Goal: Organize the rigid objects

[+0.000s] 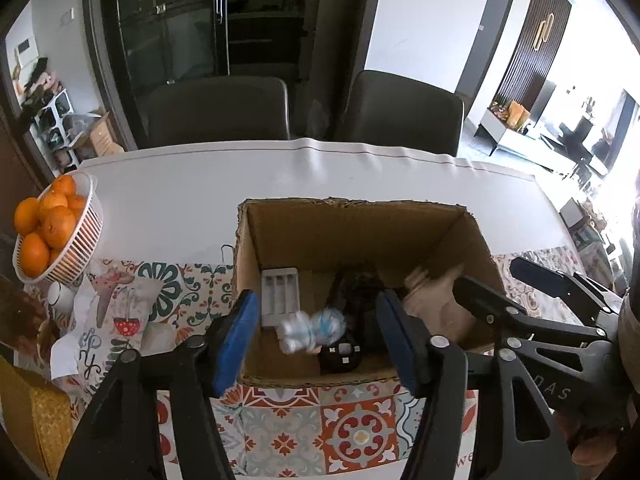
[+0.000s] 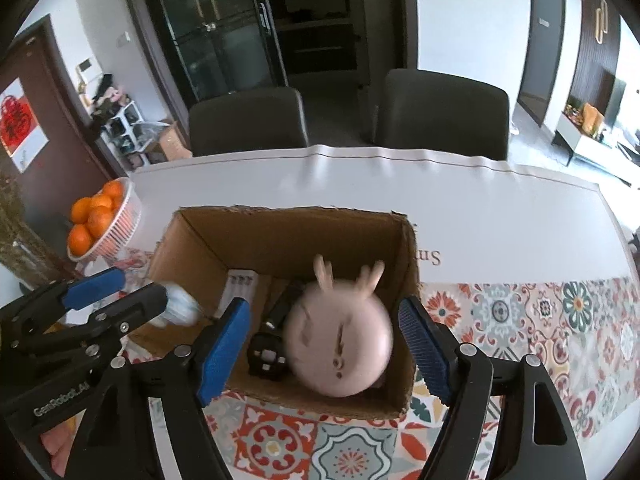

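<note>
Blur: pink antlered toy and white-blue toy were smeared.
Box: held charger tray, black remote.
Fingers: both grippers' stood apart, unclamped.

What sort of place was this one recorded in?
Most likely a home dining area: a table with two chairs pushed in, a basket of oranges, and a living room beyond.
</note>
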### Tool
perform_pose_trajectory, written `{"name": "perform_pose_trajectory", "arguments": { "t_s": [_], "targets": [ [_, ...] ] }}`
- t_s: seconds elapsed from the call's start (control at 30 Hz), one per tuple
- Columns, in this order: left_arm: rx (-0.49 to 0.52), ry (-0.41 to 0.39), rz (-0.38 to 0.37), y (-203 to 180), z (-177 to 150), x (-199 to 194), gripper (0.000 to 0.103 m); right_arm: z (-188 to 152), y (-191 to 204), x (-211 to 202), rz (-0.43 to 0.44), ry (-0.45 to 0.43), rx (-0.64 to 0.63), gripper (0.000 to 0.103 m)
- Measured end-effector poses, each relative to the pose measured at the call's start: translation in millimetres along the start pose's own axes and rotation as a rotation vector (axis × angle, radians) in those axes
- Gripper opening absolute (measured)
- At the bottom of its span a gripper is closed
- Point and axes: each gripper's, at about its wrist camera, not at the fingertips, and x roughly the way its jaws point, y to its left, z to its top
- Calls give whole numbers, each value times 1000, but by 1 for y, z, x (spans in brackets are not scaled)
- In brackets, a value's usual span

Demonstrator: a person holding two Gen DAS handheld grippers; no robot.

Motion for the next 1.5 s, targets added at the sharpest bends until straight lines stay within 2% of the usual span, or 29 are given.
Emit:
{"name": "perform_pose_trajectory", "arguments": {
  "t_s": [0.07, 0.13, 0.2, 0.37, 0.57, 0.67, 0.73, 0.87, 1.13, 1.5],
  "targets": [
    [7, -9, 12, -1, -3, -3, 62, -3, -1, 0, -9, 6, 5, 77],
    [11, -23, 30, -1, -6, -8, 69, -5, -1, -3, -25, 0, 8, 78],
    [23, -56, 67, -2, -11, -16, 71, -10, -2, -10, -52, -13, 14, 78],
    [43, -118, 142, -7, -26, -36, 74, -23, -3, -34, -104, -78, 19, 78],
    [49, -206, 171, -13, -45, -70, 87, -42, -2, -72, -132, -154, 25, 78],
    [56, -244, 194, -17, -53, -86, 89, -52, 0, -94, -151, -204, 30, 86],
    [57, -267, 211, -19, -60, -98, 94, -59, 2, -106, -163, -229, 30, 90],
    [55, -330, 232, -23, -77, -125, 102, -72, 3, -129, -185, -271, 45, 92],
    [59, -397, 250, -29, -105, -159, 103, -94, 6, -165, -213, -336, 54, 100],
    [47, -430, 239, -37, -137, -194, 103, -124, 15, -206, -213, -413, 41, 101]
  ]
}}
